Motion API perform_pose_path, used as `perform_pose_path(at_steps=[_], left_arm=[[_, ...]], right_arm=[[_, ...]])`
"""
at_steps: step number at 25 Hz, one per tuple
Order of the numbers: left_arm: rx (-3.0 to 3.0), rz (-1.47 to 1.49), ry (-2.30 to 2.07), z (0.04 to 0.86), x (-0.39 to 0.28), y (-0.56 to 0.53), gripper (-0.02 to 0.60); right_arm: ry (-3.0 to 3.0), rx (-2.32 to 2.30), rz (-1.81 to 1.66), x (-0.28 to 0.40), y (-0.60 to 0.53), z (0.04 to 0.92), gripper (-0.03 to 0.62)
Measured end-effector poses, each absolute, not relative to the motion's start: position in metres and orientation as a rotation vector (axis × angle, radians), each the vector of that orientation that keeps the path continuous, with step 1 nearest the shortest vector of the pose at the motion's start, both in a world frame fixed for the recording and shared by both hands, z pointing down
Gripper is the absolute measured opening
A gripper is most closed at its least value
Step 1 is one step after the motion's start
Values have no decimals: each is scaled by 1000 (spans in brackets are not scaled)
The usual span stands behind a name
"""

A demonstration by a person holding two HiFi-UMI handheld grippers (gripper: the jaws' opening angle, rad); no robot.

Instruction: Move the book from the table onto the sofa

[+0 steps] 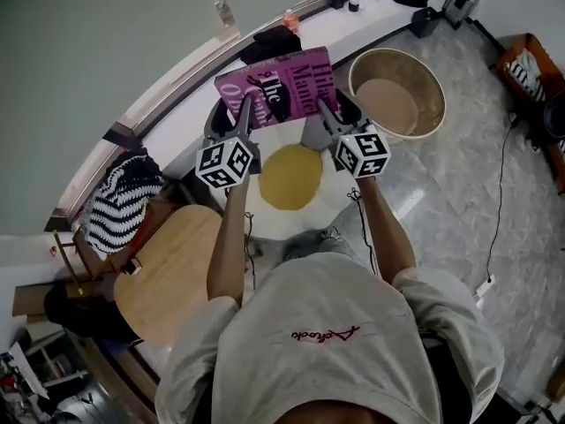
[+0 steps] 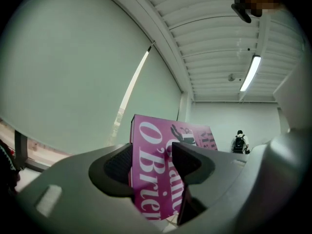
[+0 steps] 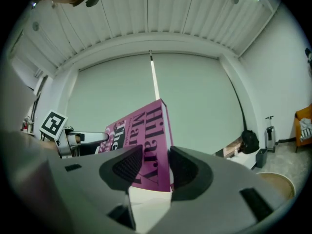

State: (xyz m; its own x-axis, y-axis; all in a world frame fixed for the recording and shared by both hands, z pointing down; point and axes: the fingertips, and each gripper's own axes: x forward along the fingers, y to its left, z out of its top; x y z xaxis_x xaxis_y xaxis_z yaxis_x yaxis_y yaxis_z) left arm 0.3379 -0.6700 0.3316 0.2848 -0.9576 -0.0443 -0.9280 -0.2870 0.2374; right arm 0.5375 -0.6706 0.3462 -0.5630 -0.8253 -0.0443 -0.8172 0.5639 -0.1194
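Note:
A thick magenta book (image 1: 281, 85) with white lettering hangs in the air in front of me, held level between both grippers. My left gripper (image 1: 246, 111) is shut on its left edge; in the left gripper view the book (image 2: 156, 172) sits clamped between the two dark pads. My right gripper (image 1: 328, 111) is shut on the book's right edge, and in the right gripper view the cover (image 3: 146, 145) fills the gap between the jaws. The left gripper's marker cube (image 3: 52, 124) shows beyond the book there. No sofa can be made out with certainty.
Below the book lies a fried-egg-shaped white and yellow rug (image 1: 290, 179). A round beige tub (image 1: 397, 95) stands to the right on the grey floor. A round wooden table (image 1: 168, 272) and a striped black-and-white cushion (image 1: 124, 193) lie at the left. A window ledge (image 1: 177, 87) runs behind.

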Motion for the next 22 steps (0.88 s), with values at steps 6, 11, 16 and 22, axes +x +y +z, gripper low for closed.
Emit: perform_pose_path(at_steps=[6, 11, 16, 22], left_arm=[[2263, -234, -1890, 347, 317, -667, 244], [2168, -202, -1978, 366, 299, -659, 244], [2065, -191, -2047, 385, 283, -651, 244], [1951, -185, -2108, 420, 270, -641, 244]], right_arm=[[2784, -1272, -189, 515, -691, 362, 185], [2857, -1152, -245, 494, -698, 383, 184], [2926, -1045, -296, 475, -704, 404, 183], [2987, -951, -353, 459, -706, 437, 183]])
